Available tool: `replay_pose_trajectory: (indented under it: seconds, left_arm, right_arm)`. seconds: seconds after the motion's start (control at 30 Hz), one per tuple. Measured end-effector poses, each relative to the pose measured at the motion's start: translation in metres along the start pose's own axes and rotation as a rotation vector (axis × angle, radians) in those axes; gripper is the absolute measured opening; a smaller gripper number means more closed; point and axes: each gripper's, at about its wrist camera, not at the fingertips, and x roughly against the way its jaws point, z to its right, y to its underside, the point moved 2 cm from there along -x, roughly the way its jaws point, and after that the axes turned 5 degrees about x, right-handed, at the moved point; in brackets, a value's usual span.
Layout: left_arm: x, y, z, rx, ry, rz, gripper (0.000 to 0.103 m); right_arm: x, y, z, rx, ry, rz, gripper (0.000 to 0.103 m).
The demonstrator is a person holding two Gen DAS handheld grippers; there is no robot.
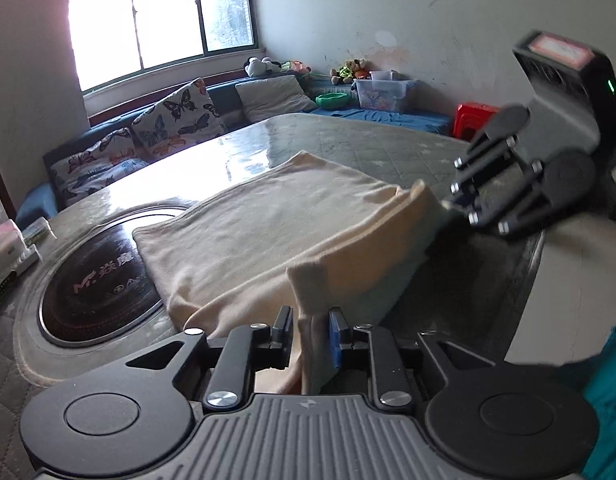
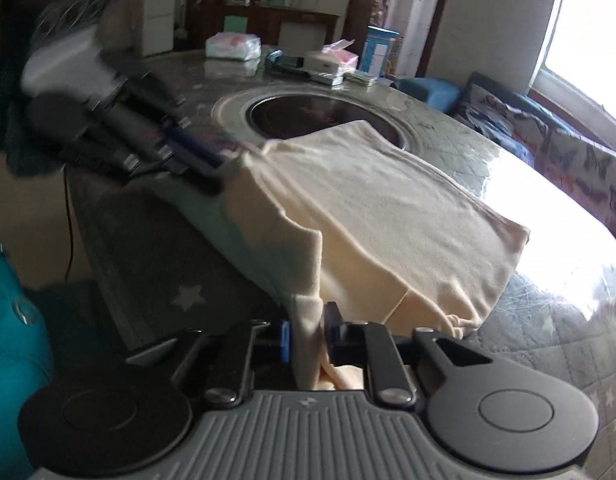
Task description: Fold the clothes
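Cream garment (image 1: 268,220): spread on the tabletop (image 1: 347,136), partly over its round black inset (image 1: 96,280). Left claw (image 1: 311,330) and right claw (image 2: 306,330): each clamped on a lifted near-edge corner.

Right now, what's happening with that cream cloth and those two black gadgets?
A person is folding a cream garment on a table, using a handheld gripper in each hand. The left gripper and the right gripper each have their jaws shut on a corner of the near edge, lifted off the table. The far part lies flat, partly over a round dark cooktop.
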Motion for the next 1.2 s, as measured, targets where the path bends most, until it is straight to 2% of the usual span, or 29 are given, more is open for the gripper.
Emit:
replay_pose_trajectory:
  seconds: [0.07,0.23,0.27,0.33,0.4,0.47,0.67,0.77,0.93,1.13,1.2]
  left_arm:
    - [0.004,0.007,0.003,-0.031,-0.020,-0.003,0.035]
    - [0.009,0.023,0.013,-0.139,-0.067,-0.009,0.034]
    - [0.009,0.026,0.014,-0.158,-0.079,-0.010,0.033]
    - [0.010,0.029,0.017,-0.191,-0.102,-0.001,0.021]
    - [0.014,0.030,0.017,-0.190,-0.102,0.012,0.010]
    - [0.020,0.028,0.017,-0.183,-0.098,0.026,0.007]
    - [0.044,0.019,0.018,-0.150,-0.070,0.069,0.005]
    - [0.065,0.016,0.019,-0.117,-0.032,0.070,0.005]
    - [0.067,0.001,0.009,-0.067,-0.057,0.099,0.005]
    - [0.069,-0.017,-0.003,-0.008,-0.087,0.133,0.005]
    - [0.056,-0.026,-0.012,0.003,-0.105,0.140,0.005]
  right_arm:
    - [0.000,-0.004,0.004,-0.020,-0.004,0.007,0.010]
    - [0.000,-0.007,0.008,-0.041,0.001,0.016,0.009]
    - [-0.001,-0.007,0.008,-0.043,0.002,0.016,0.009]
    - [0.000,-0.007,0.006,-0.043,0.008,0.016,0.009]
    - [0.001,-0.006,0.004,-0.041,0.016,0.019,0.008]
    - [0.004,-0.005,0.002,-0.040,0.022,0.024,0.007]
    - [0.025,-0.006,-0.003,-0.038,0.035,0.064,0.007]
    - [0.043,-0.008,-0.009,-0.032,0.011,0.072,0.007]
    - [0.076,-0.013,-0.021,-0.037,-0.059,0.087,0.007]
    - [0.072,-0.029,-0.005,-0.072,-0.045,0.093,0.006]
    - [0.065,-0.035,0.006,-0.090,-0.032,0.093,0.006]
